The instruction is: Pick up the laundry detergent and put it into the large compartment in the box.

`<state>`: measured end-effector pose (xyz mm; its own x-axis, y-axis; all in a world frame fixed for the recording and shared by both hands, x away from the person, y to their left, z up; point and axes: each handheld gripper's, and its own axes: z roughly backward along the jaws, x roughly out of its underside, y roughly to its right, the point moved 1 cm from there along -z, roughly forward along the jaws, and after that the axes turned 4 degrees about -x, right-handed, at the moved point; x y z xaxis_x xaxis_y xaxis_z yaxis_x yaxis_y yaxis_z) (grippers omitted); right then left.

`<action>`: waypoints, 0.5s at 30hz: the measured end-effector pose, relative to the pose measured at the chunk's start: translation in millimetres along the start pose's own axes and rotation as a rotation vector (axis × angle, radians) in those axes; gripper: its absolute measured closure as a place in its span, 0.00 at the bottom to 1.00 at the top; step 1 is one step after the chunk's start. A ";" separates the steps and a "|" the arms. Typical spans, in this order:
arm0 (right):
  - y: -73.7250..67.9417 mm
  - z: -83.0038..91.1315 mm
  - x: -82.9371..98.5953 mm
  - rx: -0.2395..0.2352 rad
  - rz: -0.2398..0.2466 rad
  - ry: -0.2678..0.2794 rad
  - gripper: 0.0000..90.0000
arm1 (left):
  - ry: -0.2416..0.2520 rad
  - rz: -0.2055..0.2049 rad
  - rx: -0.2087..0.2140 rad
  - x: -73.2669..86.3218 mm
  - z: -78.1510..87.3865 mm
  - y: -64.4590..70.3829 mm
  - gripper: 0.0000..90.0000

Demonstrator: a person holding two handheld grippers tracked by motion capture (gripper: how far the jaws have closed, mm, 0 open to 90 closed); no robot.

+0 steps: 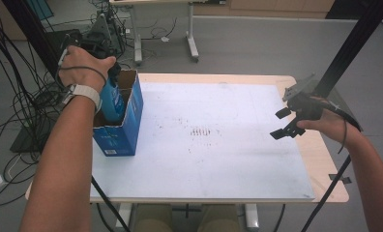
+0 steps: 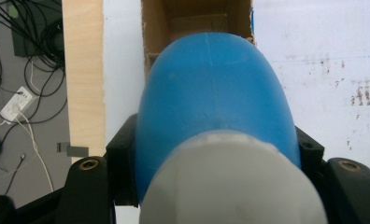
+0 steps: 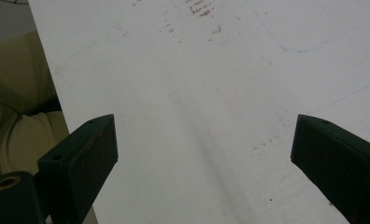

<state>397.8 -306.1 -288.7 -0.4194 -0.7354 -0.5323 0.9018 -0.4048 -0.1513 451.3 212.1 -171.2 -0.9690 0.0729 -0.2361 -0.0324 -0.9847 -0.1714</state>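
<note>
The blue bottle (image 1: 113,99) stands partway inside the open blue box (image 1: 126,130) at the bench's (image 1: 218,159) left edge, your left gripper (image 2: 216,154) clamped on its neck. Keep it upright and centred between the flaps — go straight, slowly. Your right gripper (image 1: 287,122) hangs wide open, holding nothing. One bottle, one box.

White sheet (image 1: 218,145) covers most of light wooden tabletop (image 1: 325,159); bare wood strip along right and far edges. Reddish-brown smudges (image 1: 201,131) near sheet centre. Grey floor beyond. Tangled black cables (image 1: 15,106) off left edge. White-legged desk frame (image 1: 192,43) past far edge.
</note>
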 end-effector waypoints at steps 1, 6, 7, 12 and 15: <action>0.1 -0.2 0.1 -0.001 0.002 0.000 0.08 | -0.002 -0.002 0.000 0.0 -1.8 0.3 0.42; 0.8 -1.9 0.8 -0.003 -0.004 -0.003 0.08 | -0.013 -0.007 0.003 0.7 -10.3 1.2 0.42; 0.7 -2.5 0.7 -0.005 -0.005 -0.003 0.08 | -0.019 -0.008 0.004 0.7 -11.7 1.2 0.42; 0.6 -4.2 0.3 -0.009 -0.006 -0.010 0.08 | -0.014 -0.006 0.005 2.1 -16.6 -0.4 0.42; 0.5 -3.3 -0.4 -0.008 -0.004 -0.006 0.08 | -0.012 0.000 0.001 3.6 -20.6 -1.4 0.42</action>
<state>398.8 -304.3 -291.3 -0.4236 -0.7371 -0.5266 0.9009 -0.4035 -0.1599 452.9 217.0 -191.5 -0.9718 0.0706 -0.2250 -0.0322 -0.9849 -0.1700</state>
